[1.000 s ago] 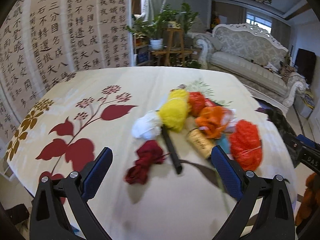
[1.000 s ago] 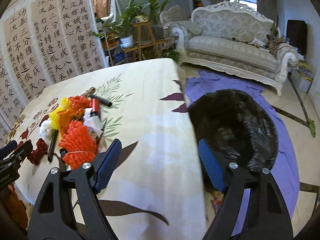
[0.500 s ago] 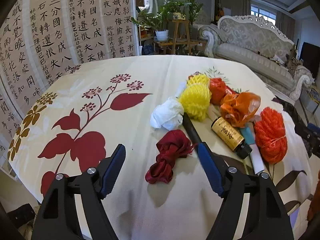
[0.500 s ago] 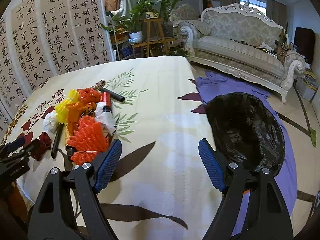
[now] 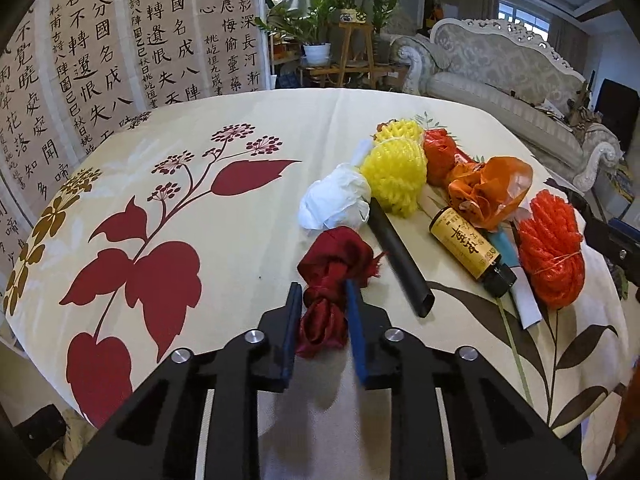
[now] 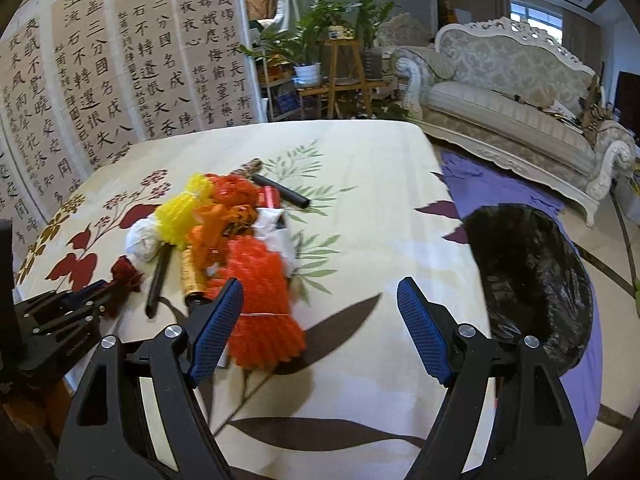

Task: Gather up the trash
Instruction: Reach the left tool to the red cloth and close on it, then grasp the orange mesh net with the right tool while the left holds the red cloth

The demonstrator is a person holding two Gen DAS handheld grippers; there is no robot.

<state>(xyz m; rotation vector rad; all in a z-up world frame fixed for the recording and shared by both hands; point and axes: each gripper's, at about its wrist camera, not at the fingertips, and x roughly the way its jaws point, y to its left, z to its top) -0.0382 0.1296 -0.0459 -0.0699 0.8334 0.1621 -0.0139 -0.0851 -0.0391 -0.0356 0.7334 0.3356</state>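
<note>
A dark red cloth bundle (image 5: 336,252) lies on the flowered tablecloth (image 5: 200,152). My left gripper (image 5: 323,285) is closing on the bundle's near end, and both pads press into the cloth. Behind it sit a white wad (image 5: 336,200), yellow net (image 5: 394,176), black tube (image 5: 400,264), brown bottle (image 5: 466,246), orange bag (image 5: 488,190) and orange-red net (image 5: 552,256). My right gripper (image 6: 320,283) hangs open over the table, nothing between its fingers, with the orange-red net (image 6: 260,292) beside its left finger. A bin lined with a black bag (image 6: 532,280) stands off the table's right edge.
A folding screen with calligraphy (image 5: 100,60) stands behind the table on the left. Potted plants on a wooden stand (image 5: 352,32) and a pale sofa (image 6: 500,92) stand further back. A purple sheet (image 6: 500,176) covers the floor under the bin.
My left gripper came down and forward over the red cloth bundle and its jaws closed from wide apart onto it. The right gripper swung left, bringing the trash pile closer; its jaws kept their width.
</note>
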